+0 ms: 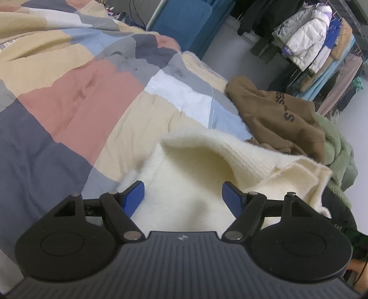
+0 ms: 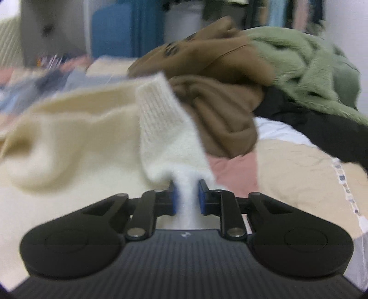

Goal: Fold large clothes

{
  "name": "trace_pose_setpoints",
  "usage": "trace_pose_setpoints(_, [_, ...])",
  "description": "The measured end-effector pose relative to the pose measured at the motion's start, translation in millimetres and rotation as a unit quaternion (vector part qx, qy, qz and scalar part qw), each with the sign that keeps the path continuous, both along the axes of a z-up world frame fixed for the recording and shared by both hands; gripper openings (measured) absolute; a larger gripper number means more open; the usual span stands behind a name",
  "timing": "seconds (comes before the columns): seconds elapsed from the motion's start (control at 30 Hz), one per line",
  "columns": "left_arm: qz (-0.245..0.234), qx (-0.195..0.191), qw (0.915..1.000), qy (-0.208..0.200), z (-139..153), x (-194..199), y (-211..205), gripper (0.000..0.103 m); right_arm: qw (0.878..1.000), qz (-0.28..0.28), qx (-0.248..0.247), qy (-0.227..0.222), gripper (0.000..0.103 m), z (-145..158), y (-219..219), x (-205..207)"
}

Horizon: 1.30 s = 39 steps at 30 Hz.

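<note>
A cream knitted sweater lies on a patchwork quilt, bunched with a ribbed edge raised. My left gripper stands open just above it, blue pads wide apart and nothing pressed between them. In the right wrist view the same cream sweater spreads to the left. A ribbed strip of it runs down into my right gripper, whose blue pads are shut on the cloth.
A brown hoodie with dark lettering and a fuzzy green garment are piled beyond the sweater, with a dark garment under them. A blue chair and a rack of hanging coats stand past the bed.
</note>
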<state>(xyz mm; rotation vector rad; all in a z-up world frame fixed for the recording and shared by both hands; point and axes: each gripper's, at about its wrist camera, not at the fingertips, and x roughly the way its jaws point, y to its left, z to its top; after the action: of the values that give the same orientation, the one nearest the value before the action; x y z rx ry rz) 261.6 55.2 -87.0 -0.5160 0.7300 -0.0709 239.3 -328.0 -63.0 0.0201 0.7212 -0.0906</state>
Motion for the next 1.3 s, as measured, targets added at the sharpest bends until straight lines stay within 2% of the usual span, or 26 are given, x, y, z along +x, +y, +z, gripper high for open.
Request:
trace_pose_setpoints(0.1, [-0.005,-0.004,0.9999,-0.011,3,-2,-1,0.078,0.997,-0.052,0.044,-0.033,0.015,8,-27,-5])
trace_pose_setpoints(0.17, [-0.011,-0.005,0.9998,-0.016,5,-3,-3,0.078,0.992,-0.091,0.079,-0.039,0.015,7,-46,-7])
trace_pose_setpoints(0.33, [-0.023,0.013,0.9995,-0.016,7,-4,-11,0.078,0.973,-0.166,0.159,-0.020,0.016,-6,-78,-8])
trace_pose_setpoints(0.5, [-0.027,0.020,0.9994,-0.012,6,-2,-13,0.078,0.957,-0.193,0.216,0.003,0.017,-21,-94,-7])
trace_pose_setpoints(0.7, [-0.031,0.028,0.9991,-0.009,6,0,-15,0.078,0.954,-0.195,0.226,0.034,0.020,-34,-99,6])
trace_pose_setpoints(0.87, [-0.039,0.037,0.9985,-0.013,9,1,-19,0.078,0.963,-0.186,0.196,0.022,0.025,-17,-86,-3])
trace_pose_setpoints(0.93, [-0.045,0.043,0.9979,-0.016,10,2,-21,0.078,0.967,-0.168,0.191,0.017,0.047,-9,-79,-8])
trace_pose_setpoints(1.0, [-0.050,0.047,0.9975,-0.016,9,2,-24,0.078,0.966,-0.148,0.213,0.010,0.055,-4,-76,-17])
trace_pose_setpoints(1.07, [-0.055,0.054,0.9969,-0.019,10,3,-27,0.078,0.966,-0.130,0.224,0.003,0.055,1,-71,-25])
trace_pose_setpoints(1.17, [-0.074,0.067,0.9945,-0.032,16,2,-31,0.078,0.972,-0.112,0.208,-0.015,0.055,13,-62,-37])
trace_pose_setpoints(1.3, [-0.089,0.076,0.9917,-0.053,26,0,-29,0.078,0.970,-0.074,0.225,-0.053,0.055,32,-61,-43])
